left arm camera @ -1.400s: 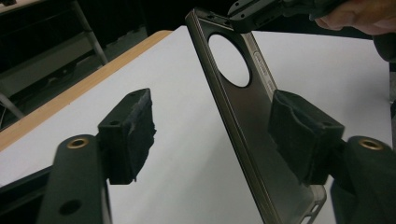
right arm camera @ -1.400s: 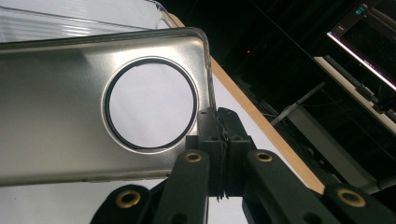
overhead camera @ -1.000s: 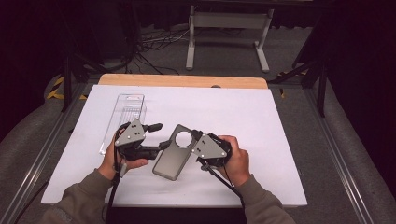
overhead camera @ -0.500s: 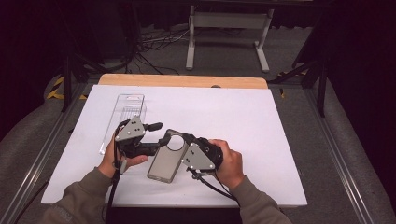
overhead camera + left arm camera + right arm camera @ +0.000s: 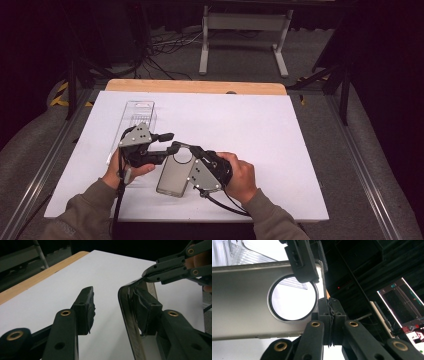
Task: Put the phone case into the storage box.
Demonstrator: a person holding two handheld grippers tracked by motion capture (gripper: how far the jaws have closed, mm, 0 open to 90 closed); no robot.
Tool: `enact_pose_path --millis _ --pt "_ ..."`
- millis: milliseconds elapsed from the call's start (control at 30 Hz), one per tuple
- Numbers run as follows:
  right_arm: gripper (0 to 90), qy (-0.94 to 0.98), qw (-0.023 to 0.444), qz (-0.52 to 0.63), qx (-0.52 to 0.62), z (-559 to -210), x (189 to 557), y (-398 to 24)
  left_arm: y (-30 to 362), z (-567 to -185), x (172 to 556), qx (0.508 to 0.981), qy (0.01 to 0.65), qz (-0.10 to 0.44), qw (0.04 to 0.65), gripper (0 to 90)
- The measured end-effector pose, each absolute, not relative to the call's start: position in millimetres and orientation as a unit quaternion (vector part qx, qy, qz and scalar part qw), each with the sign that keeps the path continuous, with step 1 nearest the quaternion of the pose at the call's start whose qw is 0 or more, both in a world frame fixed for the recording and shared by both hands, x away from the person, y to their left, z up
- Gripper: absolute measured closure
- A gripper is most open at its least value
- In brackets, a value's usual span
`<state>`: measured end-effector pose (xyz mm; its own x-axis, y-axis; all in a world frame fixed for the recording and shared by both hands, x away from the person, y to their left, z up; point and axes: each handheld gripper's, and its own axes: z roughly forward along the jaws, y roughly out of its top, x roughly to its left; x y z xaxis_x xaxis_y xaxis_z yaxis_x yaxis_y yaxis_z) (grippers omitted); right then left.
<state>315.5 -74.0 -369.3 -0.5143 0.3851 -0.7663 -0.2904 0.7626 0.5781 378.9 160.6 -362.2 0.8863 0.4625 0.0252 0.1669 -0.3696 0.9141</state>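
Grey plastic case (image 5: pixel 172 175), likely light, bendy and slick, is sitting at the near middle of the bench (image 5: pixel 280 130) in the high view, with your right tool (image 5: pixel 176 146) clenching its top rim. In the left gripper view, your left tool (image 5: pixel 112 307) is standing released, its jaws just closing astride the side wall; grip there. In the right gripper view, the jaws are hiding the pinched edge.
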Motion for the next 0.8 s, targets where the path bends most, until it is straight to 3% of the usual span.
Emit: enact_pose_path --millis 267,400,800 --pt "89.6 0.79 0.509 0.341 0.017 -368 313 -72 161 -361 379 0.82 0.182 0.127 0.528 63.8" --pt "89.5 0.789 0.512 0.34 0.014 -367 312 -73 161 -358 375 0.819 0.172 0.127 0.533 75.2" --pt "86.8 0.784 0.514 0.348 0.01 -365 311 -72 163 -352 367 0.816 0.154 0.158 0.535 80.5"
